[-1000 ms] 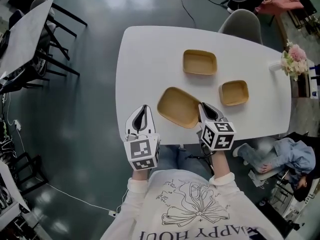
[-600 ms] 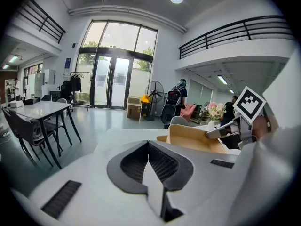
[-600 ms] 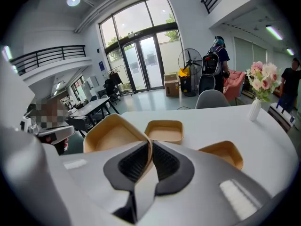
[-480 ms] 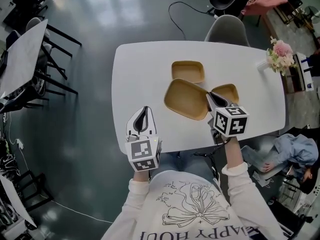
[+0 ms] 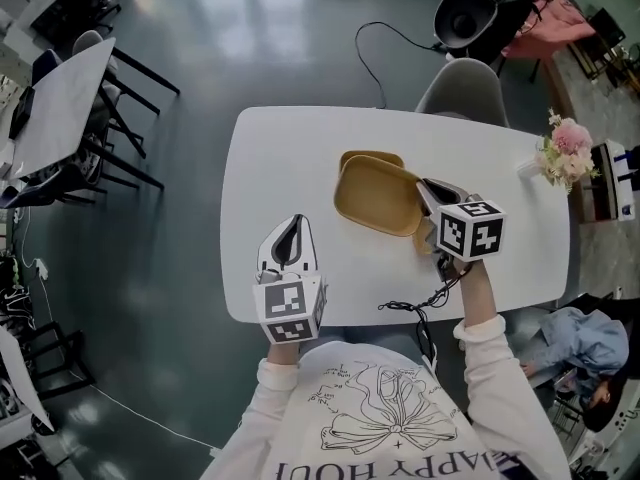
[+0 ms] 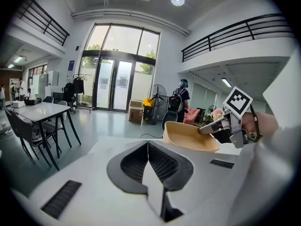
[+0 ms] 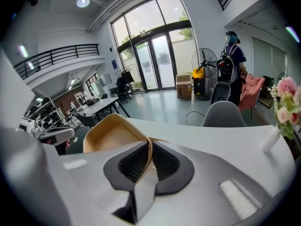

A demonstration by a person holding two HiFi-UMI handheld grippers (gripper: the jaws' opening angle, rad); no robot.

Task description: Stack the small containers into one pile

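My right gripper [image 5: 426,192] is shut on the rim of a large tan container [image 5: 378,196], which it holds tilted above the white table [image 5: 290,148]. In the right gripper view the rim passes between the pads [image 7: 149,150], with the container's bowl [image 7: 109,136] to the left. This container overlaps a second tan container [image 5: 368,157] lying on the table behind it. A tan sliver [image 5: 424,242] shows under the right gripper; what it belongs to is hidden. My left gripper [image 5: 290,238] is shut and empty near the table's front left. From its view [image 6: 147,149] the held container [image 6: 190,135] hangs ahead on the right.
A vase of pink flowers [image 5: 565,144] stands at the table's right end. A grey chair [image 5: 462,80] is behind the far edge. A black cable [image 5: 418,303] hangs over the front edge. Another table with chairs [image 5: 60,103] stands to the left.
My right gripper has carried the large container from the table's front edge away from me, and it now overlaps the far container. The left gripper has stayed at the front left.
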